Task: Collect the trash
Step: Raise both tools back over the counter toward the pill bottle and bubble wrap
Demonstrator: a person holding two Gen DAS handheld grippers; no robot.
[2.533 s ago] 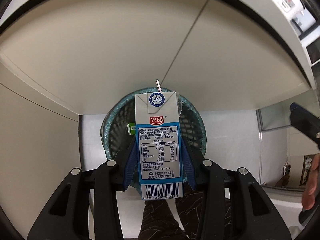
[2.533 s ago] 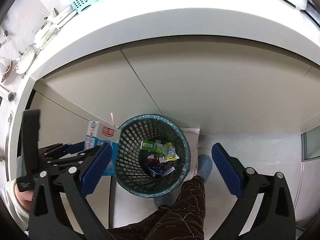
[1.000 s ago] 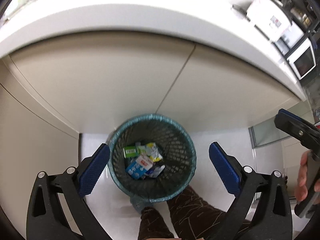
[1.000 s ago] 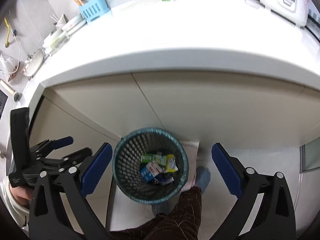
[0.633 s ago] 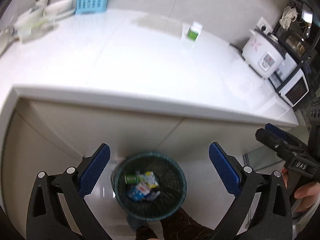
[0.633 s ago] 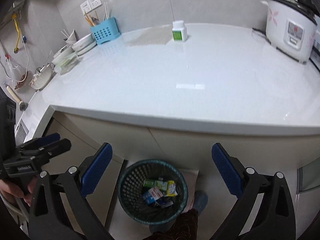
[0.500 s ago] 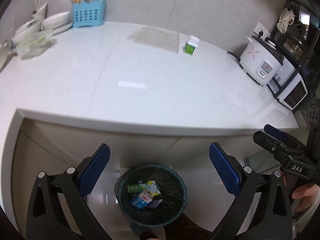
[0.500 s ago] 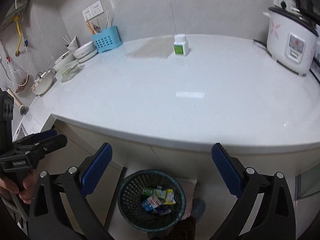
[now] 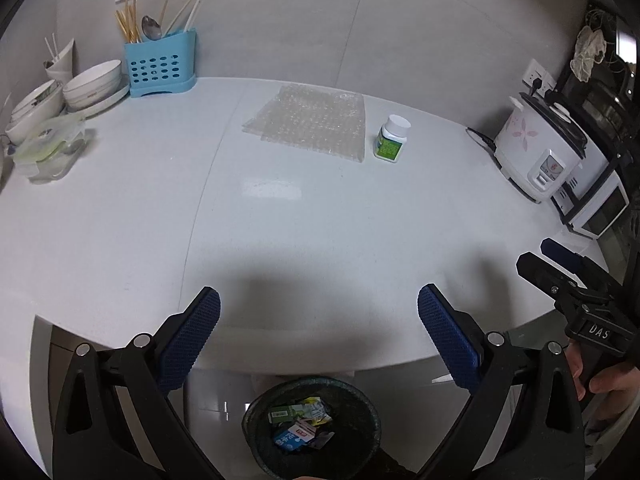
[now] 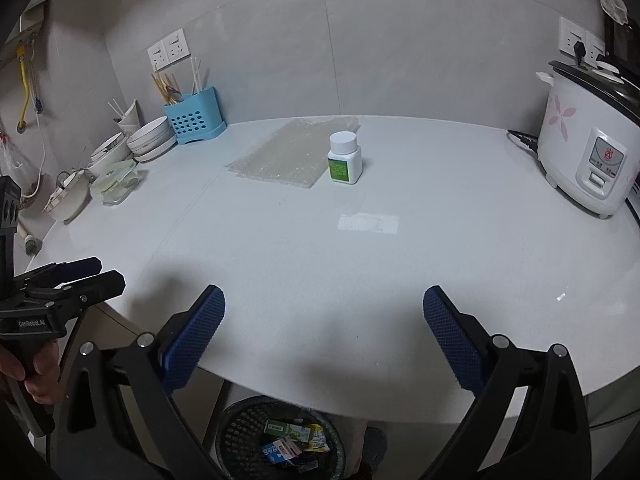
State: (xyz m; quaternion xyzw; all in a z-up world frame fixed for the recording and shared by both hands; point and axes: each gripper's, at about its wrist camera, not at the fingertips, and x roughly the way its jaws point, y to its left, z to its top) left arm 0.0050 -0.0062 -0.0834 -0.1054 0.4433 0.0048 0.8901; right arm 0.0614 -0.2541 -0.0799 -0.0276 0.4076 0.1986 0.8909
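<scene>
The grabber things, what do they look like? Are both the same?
They look alike. The left gripper and the right gripper each have two black plastic arms with silver screws, ending in blue pads with a bumpy grid texture. Seen from the side, the left one has "GenRobot.AI" in white letters and the right one has "DAS". No cables show.

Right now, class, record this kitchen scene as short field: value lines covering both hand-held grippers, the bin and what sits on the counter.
left hand-held gripper: open, empty, above counter edge
right hand-held gripper: open, empty
waste basket: on floor below counter, holds cartons and wrappers
milk carton: inside basket
pill bottle: upright on counter, beside bubble wrap
rice cooker: right end of counter
</scene>
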